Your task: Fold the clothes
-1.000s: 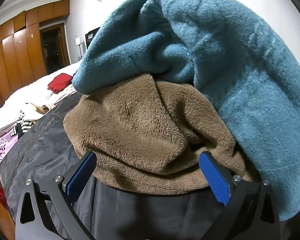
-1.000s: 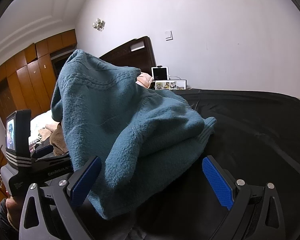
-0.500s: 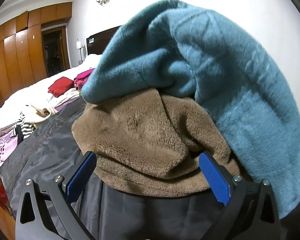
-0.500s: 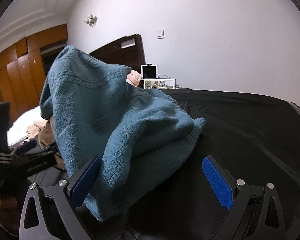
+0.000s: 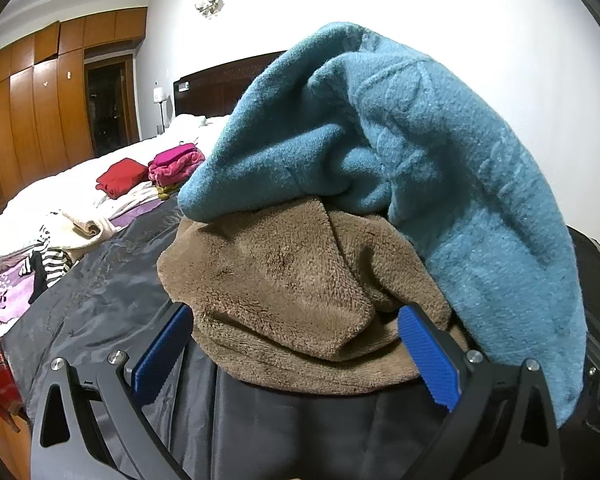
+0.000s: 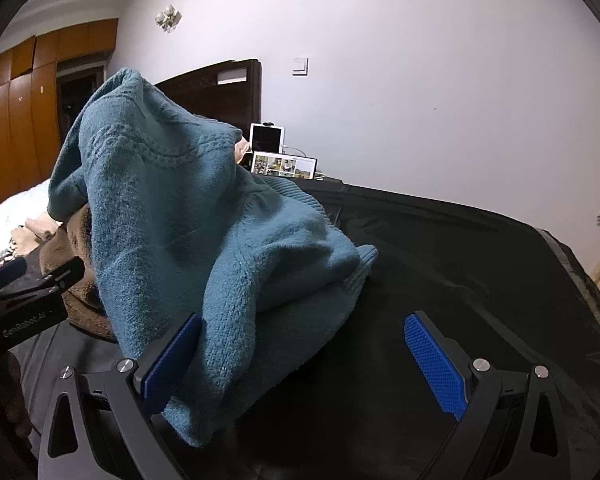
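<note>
Dark, slick sheeting covers the bed [image 6: 460,264] across the lower half of both views, and on it, centre-left in the right wrist view, a heap of two garments rises: a teal knit sweater [image 6: 172,216] draped over a brown fleece garment [image 5: 284,280], which shows beneath it at the centre of the left wrist view. Nothing here is folded yet; by my reading the step in hand is the pick-up, getting hold of the sweater to pull it clear of the fleece. Further off, at the left of the left wrist view, a red folded piece [image 5: 121,178] and a pink bundle [image 5: 176,162] sit on the white bedding. The left tool [image 5: 296,352] has its blue pads spread wide on either side of the fleece's lower edge, pinching nothing. The right tool [image 6: 304,364] is likewise spread, its left pad pressed against a hanging fold of the sweater, its right pad over bare sheeting. Next, I judge, one tool must close on a sweater edge alone, lift it off the fleece, and lay it flat on the open sheeting at right.
</note>
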Demonstrator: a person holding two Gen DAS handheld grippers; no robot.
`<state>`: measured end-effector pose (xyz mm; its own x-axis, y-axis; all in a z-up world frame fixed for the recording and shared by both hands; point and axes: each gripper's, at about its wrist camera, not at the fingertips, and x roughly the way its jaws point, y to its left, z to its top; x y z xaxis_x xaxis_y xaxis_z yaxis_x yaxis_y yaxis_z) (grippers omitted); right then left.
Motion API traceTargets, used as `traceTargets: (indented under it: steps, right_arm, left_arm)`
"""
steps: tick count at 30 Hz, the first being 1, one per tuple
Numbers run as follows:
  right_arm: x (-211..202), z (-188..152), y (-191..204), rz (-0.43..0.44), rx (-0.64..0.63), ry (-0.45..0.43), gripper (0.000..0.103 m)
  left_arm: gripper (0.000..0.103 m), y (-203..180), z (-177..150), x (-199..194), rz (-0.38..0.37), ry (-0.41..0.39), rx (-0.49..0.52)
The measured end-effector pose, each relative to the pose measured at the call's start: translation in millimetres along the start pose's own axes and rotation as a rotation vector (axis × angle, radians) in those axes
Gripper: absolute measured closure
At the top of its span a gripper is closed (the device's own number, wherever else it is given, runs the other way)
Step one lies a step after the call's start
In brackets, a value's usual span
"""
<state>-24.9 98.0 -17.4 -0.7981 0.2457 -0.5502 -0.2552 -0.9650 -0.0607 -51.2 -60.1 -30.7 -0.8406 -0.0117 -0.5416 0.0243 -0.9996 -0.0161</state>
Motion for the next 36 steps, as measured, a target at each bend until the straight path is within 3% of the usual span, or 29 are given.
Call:
traceTargets:
  steps: [36]
  right_arm:
    - [7, 6, 13, -0.103, -0.039, 0.022, 0.001]
  left_arm:
    - [0.000, -19, 0, -7, 0.013, 0.017, 0.019]
